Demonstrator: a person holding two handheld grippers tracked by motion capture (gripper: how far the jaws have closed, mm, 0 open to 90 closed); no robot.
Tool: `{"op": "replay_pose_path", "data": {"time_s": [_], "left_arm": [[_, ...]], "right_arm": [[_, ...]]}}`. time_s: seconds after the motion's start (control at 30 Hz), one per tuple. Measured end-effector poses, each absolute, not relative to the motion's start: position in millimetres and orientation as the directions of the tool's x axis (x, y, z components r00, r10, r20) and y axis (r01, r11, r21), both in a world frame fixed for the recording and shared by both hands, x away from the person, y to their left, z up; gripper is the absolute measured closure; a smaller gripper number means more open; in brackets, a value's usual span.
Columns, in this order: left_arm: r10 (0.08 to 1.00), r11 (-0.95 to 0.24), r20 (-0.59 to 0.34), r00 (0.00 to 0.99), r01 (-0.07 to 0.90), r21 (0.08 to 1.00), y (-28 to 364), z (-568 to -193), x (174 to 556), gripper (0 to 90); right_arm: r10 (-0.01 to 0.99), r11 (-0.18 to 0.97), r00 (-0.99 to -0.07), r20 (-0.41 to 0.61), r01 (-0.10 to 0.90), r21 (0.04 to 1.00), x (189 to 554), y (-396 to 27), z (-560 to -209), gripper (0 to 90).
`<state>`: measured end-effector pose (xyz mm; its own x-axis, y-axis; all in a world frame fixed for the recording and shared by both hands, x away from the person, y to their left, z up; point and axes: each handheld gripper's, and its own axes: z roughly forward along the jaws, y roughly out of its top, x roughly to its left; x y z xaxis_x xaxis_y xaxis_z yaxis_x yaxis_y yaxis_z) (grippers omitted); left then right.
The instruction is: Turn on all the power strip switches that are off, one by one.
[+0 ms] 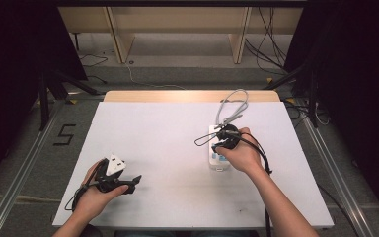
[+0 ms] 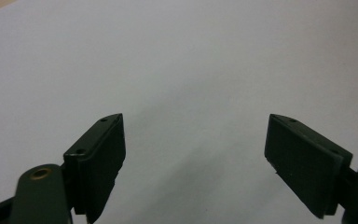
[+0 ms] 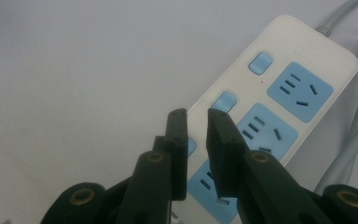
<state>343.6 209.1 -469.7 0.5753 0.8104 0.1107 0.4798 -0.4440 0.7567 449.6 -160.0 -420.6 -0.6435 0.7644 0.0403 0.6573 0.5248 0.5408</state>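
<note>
We are holding the right gripper (image 3: 197, 116) just above the white power strip (image 3: 279, 56), which is lying on the right half of the white table (image 1: 168, 148) with its grey cable (image 1: 232, 106) looping away toward the far edge. Its jaws are standing a narrow gap apart with nothing between them, hovering over the blue switch buttons (image 3: 225, 101) beside the blue sockets (image 3: 299, 91). We are resting the left gripper (image 2: 193, 140) near the table's front left, well apart from the strip, its jaws spread wide over bare tabletop, gripping nothing
</note>
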Motion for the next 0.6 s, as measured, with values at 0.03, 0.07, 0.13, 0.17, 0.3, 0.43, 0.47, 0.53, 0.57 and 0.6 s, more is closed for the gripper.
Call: {"op": "replay_pose_path", "data": {"time_s": [0.03,0.07,0.13,0.17,0.3,0.43,0.47,0.53,0.57,0.6], "left_arm": [[0.809,-0.447,0.112,0.577,0.480,0.755,209.2,-469.5,343.5,20.1],[0.810,-0.444,0.111,0.576,0.480,0.756,209.0,-469.6,343.5,20.1],[0.809,-0.447,0.113,0.577,0.480,0.755,209.2,-469.5,343.5,20.2],[0.810,-0.444,0.110,0.575,0.480,0.757,209.0,-469.6,343.5,20.2],[0.810,-0.444,0.110,0.575,0.480,0.757,209.0,-469.7,343.5,20.1],[0.809,-0.447,0.110,0.578,0.481,0.755,208.8,-469.5,343.5,20.1],[0.809,-0.448,0.112,0.577,0.480,0.754,208.9,-469.4,343.4,20.2],[0.809,-0.447,0.112,0.577,0.481,0.754,209.0,-469.5,343.4,20.1],[0.809,-0.447,0.112,0.577,0.481,0.754,209.0,-469.5,343.4,20.2],[0.810,-0.447,0.112,0.576,0.481,0.754,209.0,-469.5,343.4,20.1]], "right_arm": [[0.764,0.523,-0.644,0.040,0.655,0.546,448.9,-160.7,-420.1,78.4],[0.764,0.519,-0.644,0.043,0.652,0.552,448.2,-161.6,-419.6,77.9],[0.764,0.511,-0.643,0.055,0.655,0.556,446.8,-163.5,-419.9,76.7],[0.765,0.509,-0.641,0.058,0.658,0.555,445.6,-164.7,-420.7,76.3],[0.771,0.488,-0.634,0.068,0.655,0.577,442.5,-170.2,-421.4,75.1],[0.775,0.473,-0.627,0.077,0.656,0.588,439.6,-174.7,-418.5,72.9],[0.774,0.470,-0.628,0.082,0.656,0.590,438.9,-175.9,-417.9,72.3],[0.775,0.464,-0.626,0.087,0.657,0.595,437.1,-178.1,-417.5,71.1],[0.774,0.463,-0.627,0.089,0.656,0.596,436.1,-179.2,-417.8,70.6],[0.774,0.461,-0.627,0.090,0.656,0.597,435.1,-180.3,-418.3,70.1]]}}
